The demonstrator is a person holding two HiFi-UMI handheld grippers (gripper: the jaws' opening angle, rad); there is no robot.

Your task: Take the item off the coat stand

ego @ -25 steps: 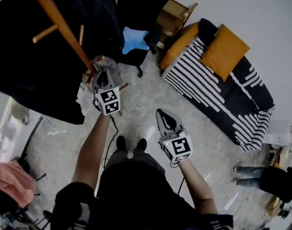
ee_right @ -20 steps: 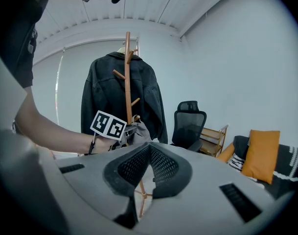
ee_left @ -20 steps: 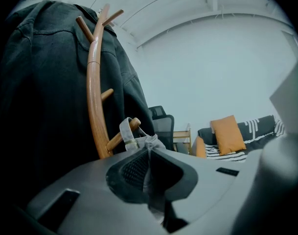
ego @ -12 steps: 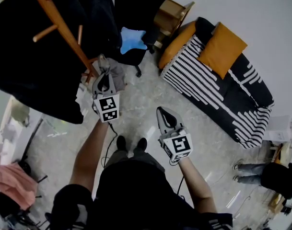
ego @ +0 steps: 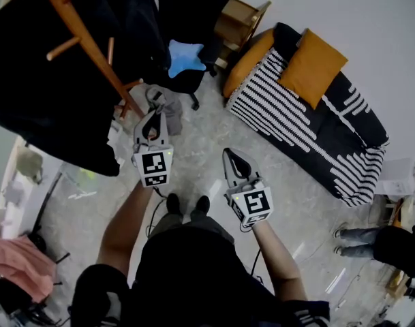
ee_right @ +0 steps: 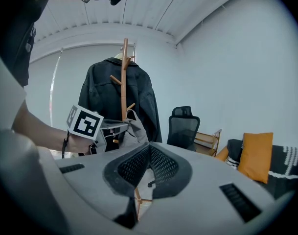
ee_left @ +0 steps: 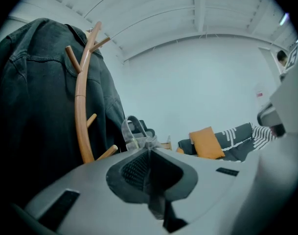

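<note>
Grey bag (ego: 167, 106) clenched in L gripper (ego: 154, 116) jaws, near wooden coat stand (ego: 91, 46); R gripper (ego: 229, 157) jaws closed, empty.

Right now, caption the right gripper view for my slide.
Left gripper holds a grey bag beside the coat stand, where a dark jacket hangs.

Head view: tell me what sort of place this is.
Most likely a living room or a lounge-style studio. There is a striped sofa with an orange cushion, a black office chair, and a wooden coat stand hung with a dark jacket.
</note>
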